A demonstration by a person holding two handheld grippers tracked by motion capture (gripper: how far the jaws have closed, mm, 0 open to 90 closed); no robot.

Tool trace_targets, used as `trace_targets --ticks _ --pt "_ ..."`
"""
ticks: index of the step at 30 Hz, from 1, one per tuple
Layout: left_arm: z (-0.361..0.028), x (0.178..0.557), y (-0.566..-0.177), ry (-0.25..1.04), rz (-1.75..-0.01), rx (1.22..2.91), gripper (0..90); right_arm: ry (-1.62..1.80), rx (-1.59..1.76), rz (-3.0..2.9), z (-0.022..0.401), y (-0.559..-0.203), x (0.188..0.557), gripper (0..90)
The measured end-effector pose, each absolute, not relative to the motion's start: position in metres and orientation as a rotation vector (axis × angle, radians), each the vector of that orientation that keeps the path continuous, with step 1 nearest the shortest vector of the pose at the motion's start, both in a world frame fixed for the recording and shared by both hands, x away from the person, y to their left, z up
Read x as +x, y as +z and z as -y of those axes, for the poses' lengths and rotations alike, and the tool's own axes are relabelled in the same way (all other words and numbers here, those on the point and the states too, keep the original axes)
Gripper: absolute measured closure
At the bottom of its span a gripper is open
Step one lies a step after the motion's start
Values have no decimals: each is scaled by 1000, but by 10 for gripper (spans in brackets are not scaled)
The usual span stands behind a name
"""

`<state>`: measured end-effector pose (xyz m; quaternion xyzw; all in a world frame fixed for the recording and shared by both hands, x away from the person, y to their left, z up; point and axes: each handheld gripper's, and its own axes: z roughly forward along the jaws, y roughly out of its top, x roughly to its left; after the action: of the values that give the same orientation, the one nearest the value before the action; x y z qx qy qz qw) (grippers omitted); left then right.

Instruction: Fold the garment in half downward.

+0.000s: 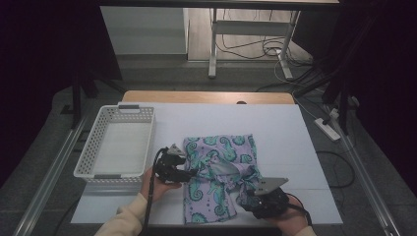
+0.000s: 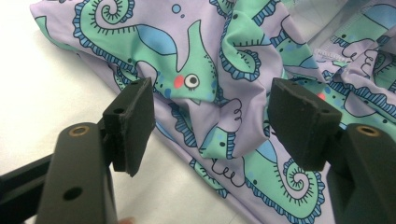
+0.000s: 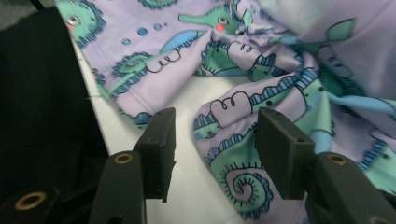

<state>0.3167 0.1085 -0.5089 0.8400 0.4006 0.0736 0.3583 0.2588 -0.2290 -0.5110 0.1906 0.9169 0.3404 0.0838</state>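
In the high view, the seahorse-print cloth (image 1: 219, 177) lies crumpled on the white board (image 1: 285, 142), near its front edge and just right of the white basket (image 1: 118, 147); its long axis runs from the near edge away toward the far side, with the flatter, wider part at the far end and a bunched fold across its middle. The board covers a wooden table (image 1: 206, 96), whose bare edge shows at the back; beyond it are a grey floor, the legs of another desk, loose cables and a power strip (image 1: 328, 129). The basket stands at the board's left with nothing in it. The left gripper (image 1: 189, 173) rests at the cloth's left edge, and the right gripper (image 1: 248, 192) sits at its near right corner. In the left gripper view, the jaws stand apart with nothing clamped; the cloth (image 2: 224, 93) lies between and beyond them, its edge running diagonally across the white surface (image 2: 46, 84). In the right gripper view, the jaws are parted and grip nothing; a rumpled fold of the cloth (image 3: 252, 135) lies between them on the board (image 3: 187, 186).
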Motion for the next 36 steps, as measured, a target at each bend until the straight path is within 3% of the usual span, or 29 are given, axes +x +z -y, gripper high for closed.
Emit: trace_targets --ticks 3,6,11,13,22,29,36 --pt "-109 317 -509 192 -1034 2167 325 977 578 -2768 222 -518 266 472" --pt "-109 316 -509 193 -1032 2168 325 905 580 -2761 216 -523 271 525" --pt "-109 316 -509 194 -1031 2169 325 857 542 -2717 214 -523 273 799" --pt "-109 316 -509 193 -1032 2168 325 874 533 -2745 216 -522 274 832" --pt "-110 316 -507 194 -1034 2164 324 943 435 -2846 225 -513 243 836" --pt "-109 316 -508 192 -1031 2165 324 953 419 -2869 215 -517 240 825" --pt "-111 314 -507 194 -1029 2166 323 1004 462 -2815 221 -510 243 611"
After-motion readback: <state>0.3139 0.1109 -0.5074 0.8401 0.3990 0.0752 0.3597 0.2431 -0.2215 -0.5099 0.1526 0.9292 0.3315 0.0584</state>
